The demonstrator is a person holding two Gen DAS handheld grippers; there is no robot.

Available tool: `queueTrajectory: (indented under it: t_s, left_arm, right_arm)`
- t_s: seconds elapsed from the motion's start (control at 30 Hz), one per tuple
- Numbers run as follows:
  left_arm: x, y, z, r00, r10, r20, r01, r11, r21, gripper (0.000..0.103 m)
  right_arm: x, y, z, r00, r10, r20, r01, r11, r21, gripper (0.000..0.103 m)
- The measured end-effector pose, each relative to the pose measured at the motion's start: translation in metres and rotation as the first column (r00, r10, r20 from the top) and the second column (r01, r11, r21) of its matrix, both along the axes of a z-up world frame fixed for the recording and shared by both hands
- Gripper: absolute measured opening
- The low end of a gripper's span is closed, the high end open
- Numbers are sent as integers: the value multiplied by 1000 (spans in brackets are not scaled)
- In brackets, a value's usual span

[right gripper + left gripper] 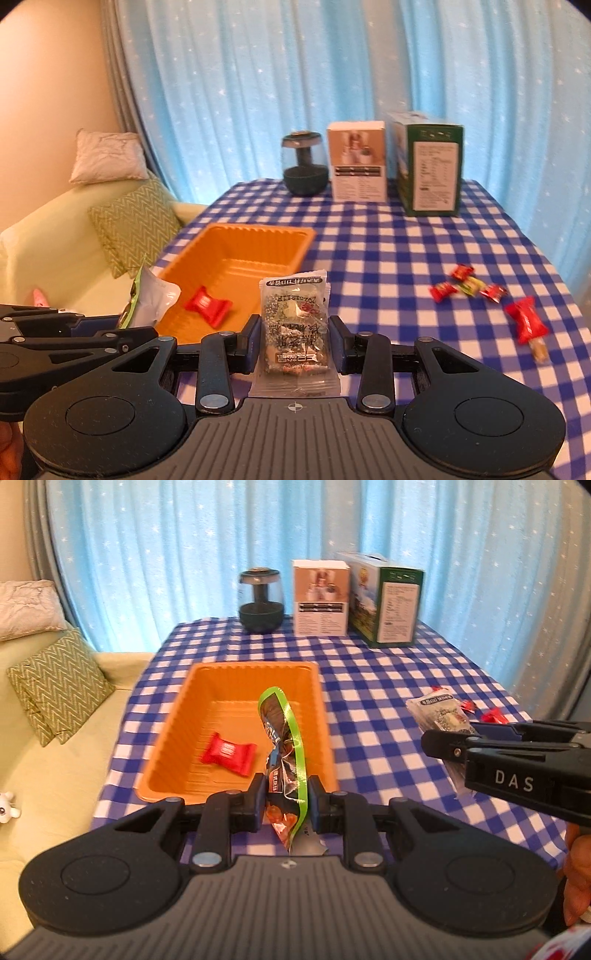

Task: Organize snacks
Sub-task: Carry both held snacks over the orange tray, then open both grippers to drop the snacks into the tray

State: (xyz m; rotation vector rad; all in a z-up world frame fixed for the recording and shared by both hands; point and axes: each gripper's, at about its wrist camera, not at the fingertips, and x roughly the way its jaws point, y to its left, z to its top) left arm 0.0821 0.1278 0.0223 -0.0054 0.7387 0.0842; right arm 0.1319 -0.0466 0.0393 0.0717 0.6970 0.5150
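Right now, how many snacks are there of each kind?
Red wrapped sweets: 5
Green wrapped sweets: 1
Snack packets: 2
Total: 8

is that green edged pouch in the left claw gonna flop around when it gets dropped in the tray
Probably floppy: the pouch bends and creases above the left claw. It looks thin and crumpled, so likely light. It may land leaning on the tray wall rather than flat.

Clear packet (294,325) print unreadable; green-edged packet's (284,760) lower end hidden.
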Motion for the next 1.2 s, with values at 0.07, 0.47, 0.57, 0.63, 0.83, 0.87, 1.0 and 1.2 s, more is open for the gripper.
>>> queueTrajectory:
  t_s: [0.07,0.47,0.57,0.63,0.83,0.87,1.0,1.2]
  left_arm:
    - [5,10,2,1000,13,-1,-13,1000,4,21]
    - [43,56,0,998,58,-22,-58,998,25,21]
    - [51,63,-3,998,56,-29,-55,998,28,21]
    - [56,66,-5,998,52,-34,-51,998,26,21]
    - [73,76,-15,997,35,-63,-33,999,35,21]
    - [76,77,-17,997,32,-69,-29,999,38,21]
    - [89,79,-27,995,16,-101,-9,998,65,21]
    - [106,83,-43,990,-7,-139,19,996,88,21]
  right_arm:
    - [7,10,1,1000,13,-2,-13,1000,4,38]
    - [51,54,-6,998,62,-17,-62,998,22,38]
    - [59,62,-8,997,69,-18,-69,997,23,38]
    - [64,68,-9,997,73,-20,-73,997,24,38]
    - [77,80,-16,996,81,-34,-81,997,17,38]
    - [79,81,-18,996,82,-38,-81,997,16,38]
    - [86,84,-26,995,82,-53,-81,997,16,38]
    - [93,85,-38,994,73,-78,-72,997,15,38]
